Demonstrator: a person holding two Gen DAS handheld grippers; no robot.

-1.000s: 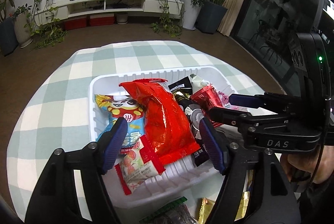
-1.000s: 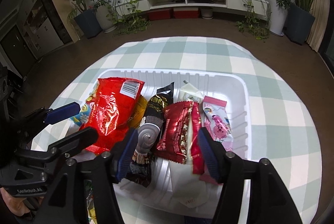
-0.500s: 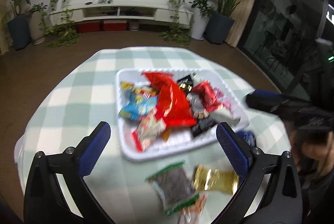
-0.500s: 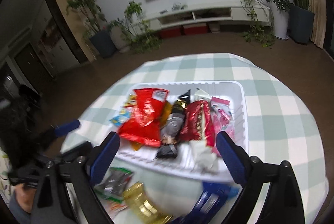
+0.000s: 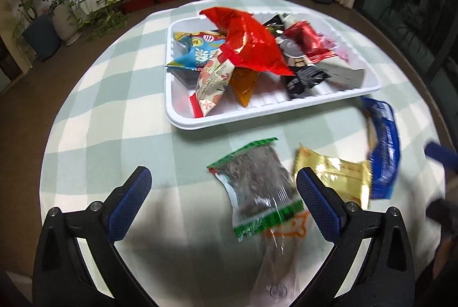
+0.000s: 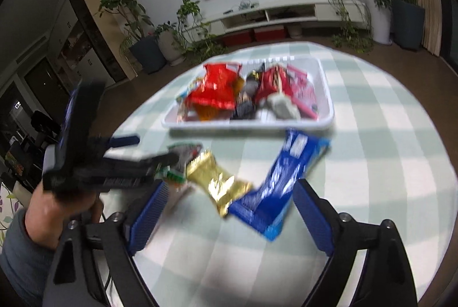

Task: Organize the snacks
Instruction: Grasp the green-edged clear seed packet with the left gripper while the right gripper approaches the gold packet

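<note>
A white tray (image 5: 257, 118) holds several snack packs, with a big red bag (image 5: 252, 43) on top. On the cloth in front of it lie a clear green-edged packet (image 5: 257, 186), a gold packet (image 5: 335, 178) and a blue packet (image 5: 385, 146). My left gripper (image 5: 221, 184) hovers open above the cloth, the green-edged packet just inside its right finger. The jaws of my right gripper (image 6: 229, 192) are closing; the gold packet (image 6: 220, 181) and blue packet (image 6: 280, 178) lie below and between them, untouched. The tray (image 6: 249, 126) sits beyond.
A round table with a green and white checked cloth (image 5: 114, 106) carries everything; its edge drops to a brown floor. A hand in a grey sleeve (image 6: 57, 207) holds the left gripper at the left. Potted plants and a low TV bench stand far behind.
Both grippers have pulled back from over the tray toward the near side of the table and opened wide. The loose packets on the cloth have come into view.
</note>
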